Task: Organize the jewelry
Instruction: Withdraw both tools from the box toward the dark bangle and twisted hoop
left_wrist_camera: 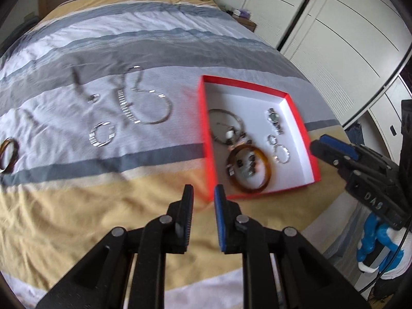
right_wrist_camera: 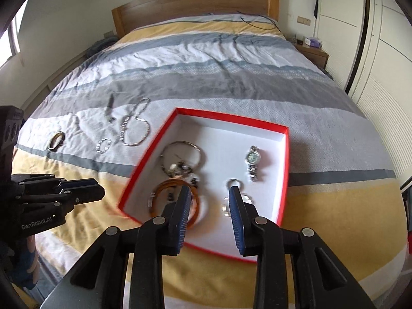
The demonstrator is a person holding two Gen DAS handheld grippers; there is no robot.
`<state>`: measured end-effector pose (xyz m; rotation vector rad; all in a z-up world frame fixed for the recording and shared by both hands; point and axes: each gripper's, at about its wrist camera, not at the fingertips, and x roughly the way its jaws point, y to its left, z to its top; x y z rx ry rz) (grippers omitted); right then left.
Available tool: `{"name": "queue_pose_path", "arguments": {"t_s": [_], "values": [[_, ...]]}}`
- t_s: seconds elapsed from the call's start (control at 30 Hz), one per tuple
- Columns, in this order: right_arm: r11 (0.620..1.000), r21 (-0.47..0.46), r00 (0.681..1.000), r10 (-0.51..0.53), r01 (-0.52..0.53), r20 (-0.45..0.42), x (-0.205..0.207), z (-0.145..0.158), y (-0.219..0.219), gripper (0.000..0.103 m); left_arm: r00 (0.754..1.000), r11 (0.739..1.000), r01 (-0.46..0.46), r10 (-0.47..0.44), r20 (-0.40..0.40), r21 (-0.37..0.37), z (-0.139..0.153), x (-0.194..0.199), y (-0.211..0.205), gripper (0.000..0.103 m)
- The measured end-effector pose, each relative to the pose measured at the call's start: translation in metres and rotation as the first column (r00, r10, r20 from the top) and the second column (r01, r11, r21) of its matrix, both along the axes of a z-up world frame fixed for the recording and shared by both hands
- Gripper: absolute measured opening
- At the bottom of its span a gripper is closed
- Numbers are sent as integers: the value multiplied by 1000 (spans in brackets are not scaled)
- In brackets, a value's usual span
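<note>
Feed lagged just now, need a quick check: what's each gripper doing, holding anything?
Left gripper: jaws open a little, nothing between them, over the bedspread beside the red box.
Right gripper: jaws open, empty, above the box.

Red box (right_wrist_camera: 283, 170) holding watch (right_wrist_camera: 252, 158), amber bangle (right_wrist_camera: 159, 193)

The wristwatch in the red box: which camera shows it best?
The right wrist view: the wristwatch lies near the middle, its dial and metal band fairly sharp on the white floor of the red box. The left wrist view shows it smaller and blurred.
</note>
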<state>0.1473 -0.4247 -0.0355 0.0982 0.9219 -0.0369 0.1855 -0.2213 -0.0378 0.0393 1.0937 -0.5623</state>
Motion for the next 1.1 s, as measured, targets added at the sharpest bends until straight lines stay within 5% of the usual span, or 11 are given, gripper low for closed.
{"name": "queue_pose_path", "arguments": {"t_s": [0.5,1.1], "values": [[991,22,990,134,-135,38,-17,36,103,33,970,971,-240,239,37,24,14,-27,159,24],[978,25,978,207,-207,-13,45,11,138,36,933,933,-360,361,-2,20,-20,16,211,27]]}}
